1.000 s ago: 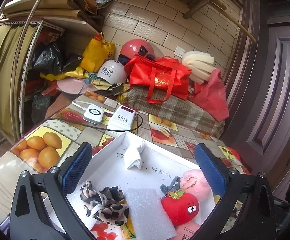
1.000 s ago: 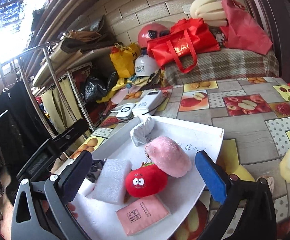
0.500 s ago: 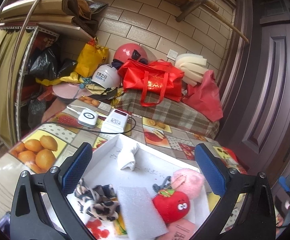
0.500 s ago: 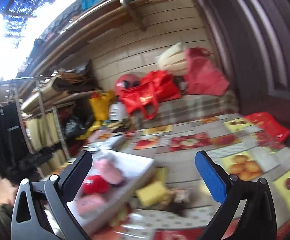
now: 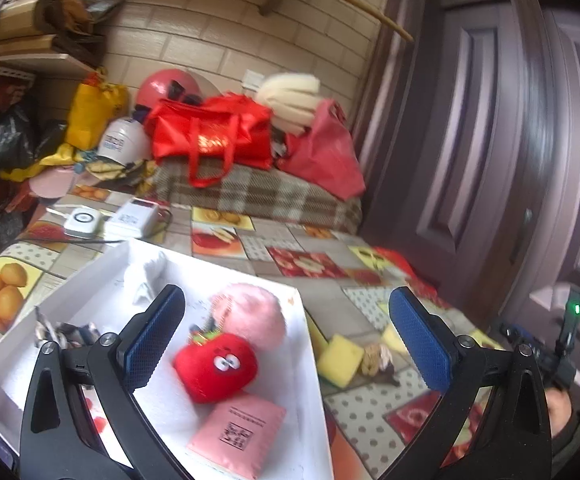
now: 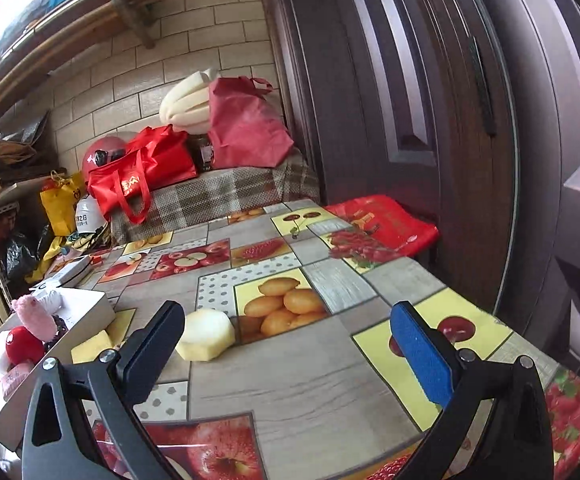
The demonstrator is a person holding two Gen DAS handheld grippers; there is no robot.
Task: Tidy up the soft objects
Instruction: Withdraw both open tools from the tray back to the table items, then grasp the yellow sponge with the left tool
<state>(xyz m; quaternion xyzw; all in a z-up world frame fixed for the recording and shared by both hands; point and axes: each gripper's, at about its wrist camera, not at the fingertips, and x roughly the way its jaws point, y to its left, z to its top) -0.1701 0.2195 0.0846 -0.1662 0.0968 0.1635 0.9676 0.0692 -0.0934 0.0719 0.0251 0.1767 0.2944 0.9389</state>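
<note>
Two handheld grippers over a bench (image 6: 329, 368) covered in a fruit-print cloth. Left gripper (image 5: 286, 336) spread wide, holding nothing, hovering above a white box (image 5: 305, 360) on the bench. Inside the box: a red plush toy with eyes (image 5: 216, 366), a pink fluffy ball (image 5: 250, 314) touching it from behind, a flat pink pouch (image 5: 236, 432) in front, a white cloth (image 5: 146, 276) at the far end. Just outside the box wall, a yellow sponge (image 5: 339, 360) beside a small beige and brown bundle (image 5: 377, 360), blurred.

Right gripper (image 6: 286, 336) also wide and holding nothing, low over the bench. Pale yellow foam chunk (image 6: 208, 334) loose on the cloth just beside the left finger, well short of the box. Blocky with cut facets, roughly as wide as long, no clear long axis, flat side down.

Likely very light and squashy, giving under pressure rather than slipping; best taken across two opposite flat faces with a gentle squeeze
</note>
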